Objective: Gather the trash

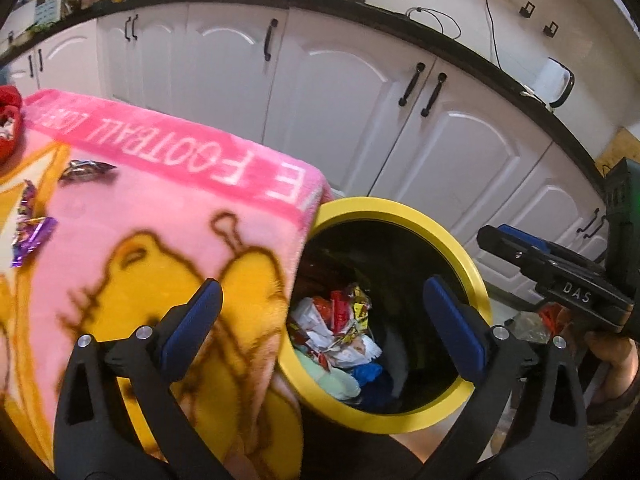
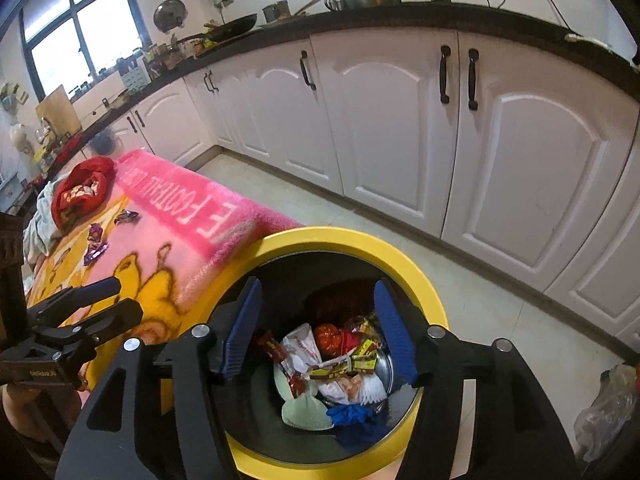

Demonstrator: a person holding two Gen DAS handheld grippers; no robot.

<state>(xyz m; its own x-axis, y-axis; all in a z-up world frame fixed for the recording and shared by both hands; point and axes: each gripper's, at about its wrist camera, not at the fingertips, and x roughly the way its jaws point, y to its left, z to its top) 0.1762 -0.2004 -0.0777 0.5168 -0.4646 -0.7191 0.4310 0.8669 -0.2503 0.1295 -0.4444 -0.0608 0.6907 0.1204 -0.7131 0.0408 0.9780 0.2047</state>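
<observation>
A black bin with a yellow rim stands beside a table draped in a pink and yellow blanket. Inside lie wrappers and crumpled trash. Purple candy wrappers and a dark wrapper lie on the blanket. My left gripper is open and empty, straddling the blanket edge and the bin mouth. My right gripper is open and empty above the bin. Each gripper shows in the other's view: the right one, the left one.
White kitchen cabinets with a black countertop run behind. A red bag sits at the far end of the blanket. A clear plastic bag lies on the tiled floor at right.
</observation>
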